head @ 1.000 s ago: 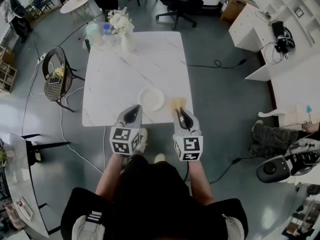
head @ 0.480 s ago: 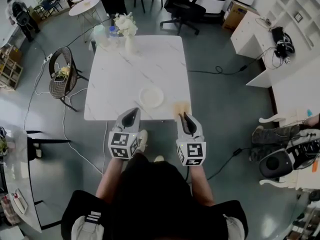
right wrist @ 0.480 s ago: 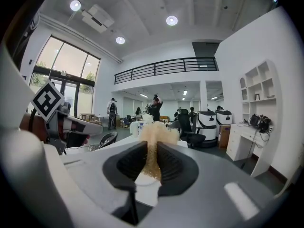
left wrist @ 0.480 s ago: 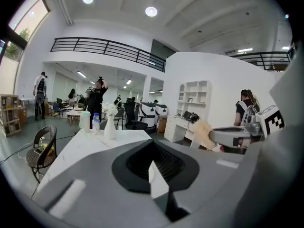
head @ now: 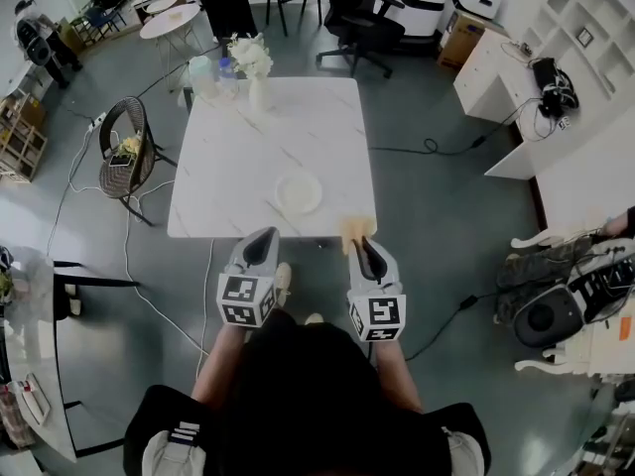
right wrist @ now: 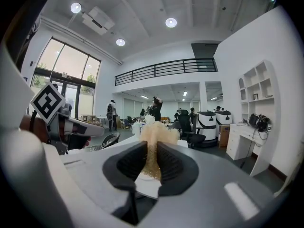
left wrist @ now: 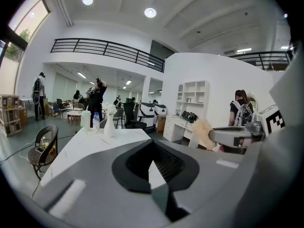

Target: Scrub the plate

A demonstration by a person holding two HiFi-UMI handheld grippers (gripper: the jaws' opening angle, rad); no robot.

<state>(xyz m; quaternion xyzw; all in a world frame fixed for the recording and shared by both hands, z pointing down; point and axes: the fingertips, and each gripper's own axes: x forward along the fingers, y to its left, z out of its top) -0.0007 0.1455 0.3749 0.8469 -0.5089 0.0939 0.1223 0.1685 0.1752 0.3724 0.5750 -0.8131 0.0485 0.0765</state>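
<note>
A round white plate (head: 298,192) lies near the front edge of the white marble table (head: 238,157). My left gripper (head: 262,241) hovers at that front edge, left of the plate, shut with nothing between its jaws (left wrist: 153,145). My right gripper (head: 362,244) is level with it on the right, at the table's front right corner, shut on a tan fibrous scrubber (head: 354,228). The scrubber (right wrist: 153,137) sticks out past the fingertips of the right gripper (right wrist: 151,151). Both grippers are short of the plate. The left gripper's body hides the plate in the left gripper view.
A white vase of flowers (head: 254,69) and two bottles (head: 211,71) stand at the table's far left corner. A wire chair (head: 125,150) is left of the table, and cables (head: 437,147) run across the floor on the right. White desks (head: 516,77) and office chairs (head: 357,23) lie beyond.
Both grippers have drawn back from over the table's front strip to its edge, farther from the plate, the right one still carrying the scrubber. Neither gripper's state has changed.
</note>
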